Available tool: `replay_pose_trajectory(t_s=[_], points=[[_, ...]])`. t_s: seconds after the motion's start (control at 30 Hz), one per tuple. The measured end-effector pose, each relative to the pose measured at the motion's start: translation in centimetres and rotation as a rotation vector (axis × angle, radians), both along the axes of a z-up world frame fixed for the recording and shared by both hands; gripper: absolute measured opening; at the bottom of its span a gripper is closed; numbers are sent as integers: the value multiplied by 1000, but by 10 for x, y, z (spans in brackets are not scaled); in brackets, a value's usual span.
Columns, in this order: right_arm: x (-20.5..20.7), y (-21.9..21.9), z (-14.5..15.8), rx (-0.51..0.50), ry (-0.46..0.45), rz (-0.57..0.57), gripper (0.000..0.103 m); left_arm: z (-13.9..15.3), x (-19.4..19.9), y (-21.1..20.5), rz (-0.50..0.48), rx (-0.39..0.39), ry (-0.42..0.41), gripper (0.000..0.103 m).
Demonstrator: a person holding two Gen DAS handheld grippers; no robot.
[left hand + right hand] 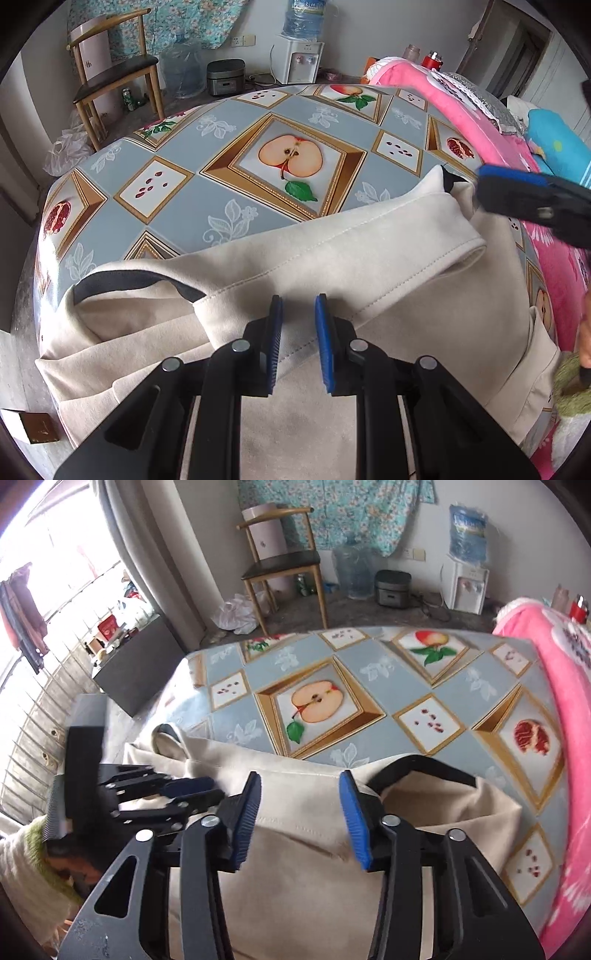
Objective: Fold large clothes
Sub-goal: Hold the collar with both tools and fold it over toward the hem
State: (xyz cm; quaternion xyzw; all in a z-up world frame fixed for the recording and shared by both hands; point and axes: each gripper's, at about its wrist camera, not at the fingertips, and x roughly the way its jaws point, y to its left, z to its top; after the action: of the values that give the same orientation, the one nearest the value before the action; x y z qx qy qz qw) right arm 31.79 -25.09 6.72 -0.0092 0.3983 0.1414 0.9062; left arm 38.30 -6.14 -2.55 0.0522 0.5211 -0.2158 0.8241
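A: Your left hand-held gripper [298, 306] sits low over the garment [369, 280], pads a little apart, and no cloth is clearly pinched between them. Close now and you may catch only the top layer, and the fold under it will drag open.

B: And your right hand-held gripper [301, 782]?

A: Its jaws stand apart over the cloth with nothing clamped. Nothing pins that end, so a tug from your left would slide the whole piece toward the edge of the surface [229, 147], where the near part already hangs off.

B: How does the garment lie?

A: Across the near edge of the surface, its long axis running side to side in front of you. The folded hem band [424, 236] slants up toward the far right corner; the dark-trimmed opening [136, 280] faces left.
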Motion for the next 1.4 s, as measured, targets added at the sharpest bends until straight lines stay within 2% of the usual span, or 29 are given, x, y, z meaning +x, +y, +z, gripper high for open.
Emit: replay_pose_trajectory(t_s=[0.2, 0.27, 0.37, 0.47, 0.53, 0.6, 0.67, 0.8, 0.87, 0.9, 0.97, 1.0, 1.03, 1.1, 1.23, 1.3, 1.4], points=[[15, 7, -63, -65, 109, -17, 37, 6, -3, 7, 3, -32, -12, 18], [10, 8, -65, -86, 79, -5, 37, 16, -5, 9, -6, -57, -44, 18], [9, 10, -66, -94, 86, -8, 37, 26, -6, 9, -18, -73, -79, 18], [9, 10, -62, -96, 97, -12, 37, 16, -2, 6, -1, -29, -43, 18], [4, 9, -49, -61, 81, -15, 37, 4, -2, 4, 1, -4, -15, 18], [-4, 11, -34, -38, 38, 15, 37, 0, -6, 8, 3, -17, -19, 18], [-9, 15, -31, -55, 20, 42, 37, 0, -7, 13, 12, -44, -17, 18], [-2, 22, -64, -150, 97, 64, 36, 12, -9, 29, 41, -107, -26, 18], [-4, 18, -67, -142, 92, 74, 36, 19, -8, 37, 59, -148, -28, 18], [-6, 15, -63, -127, 98, 68, 36, 23, -7, 44, 73, -171, -19, 18], [-13, 1, -44, -18, 93, 63, 43, 25, -4, 55, 107, -213, 13, 36], [-16, -10, -36, 38, 92, 56, 53, 25, -2, 62, 126, -242, 35, 39], [-17, -21, -29, 89, 93, 36, 57, 25, 1, 66, 138, -268, 61, 40], [-16, -45, -21, 202, 123, 1, 57, 19, 6, 74, 168, -322, 131, 41], [0, -96, -31, 461, 261, -121, 58, 3, 15, 83, 235, -440, 262, 41], [10, -109, -45, 544, 329, -168, 59, -3, 19, 83, 256, -464, 299, 41], [21, -110, -60, 612, 408, -164, 59, -5, 22, 78, 256, -472, 314, 40]])
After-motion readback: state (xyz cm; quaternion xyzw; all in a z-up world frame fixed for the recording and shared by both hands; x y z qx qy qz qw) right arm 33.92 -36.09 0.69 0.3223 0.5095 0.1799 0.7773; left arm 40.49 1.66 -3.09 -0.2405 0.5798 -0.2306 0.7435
